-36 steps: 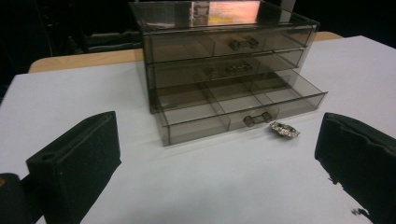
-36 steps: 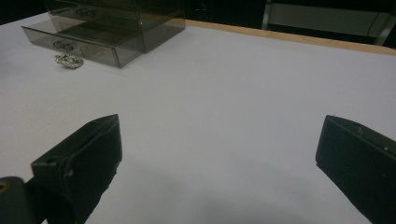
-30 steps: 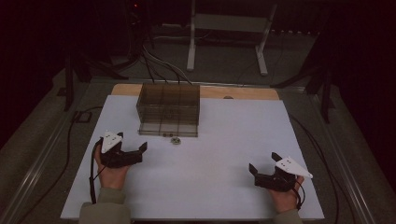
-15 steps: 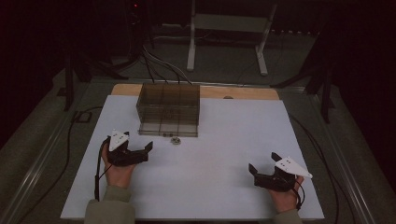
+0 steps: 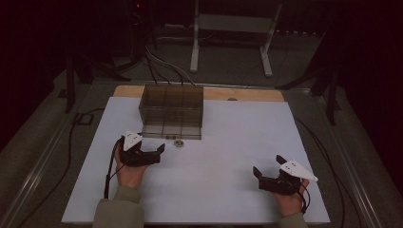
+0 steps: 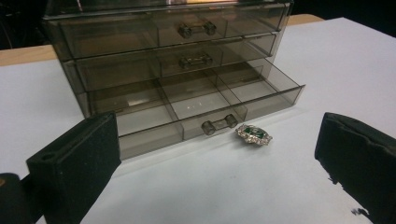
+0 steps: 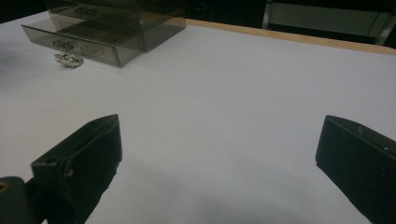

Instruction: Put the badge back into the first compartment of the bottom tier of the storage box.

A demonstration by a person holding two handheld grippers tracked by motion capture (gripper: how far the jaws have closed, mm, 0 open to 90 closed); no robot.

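Two grippers over white table (image 5: 228, 142), jaws of both spread wide, nothing between them. Left gripper (image 5: 159, 151) near smoky drawer box (image 5: 172, 110), far left of table; bottom drawer (image 6: 196, 105) pulled out, upper two closed. Jewelled green brooch (image 6: 253, 134) on table just in front of open drawer. Right gripper (image 5: 260, 175) at near right, well apart from box.

A white worktop (image 5: 237, 142) with a wooden far edge (image 5: 247, 94) sits in a dim room. Beyond it, a pale metal stand (image 5: 230, 35) and dark cables (image 5: 164, 61) cross the grey floor (image 5: 285, 71).
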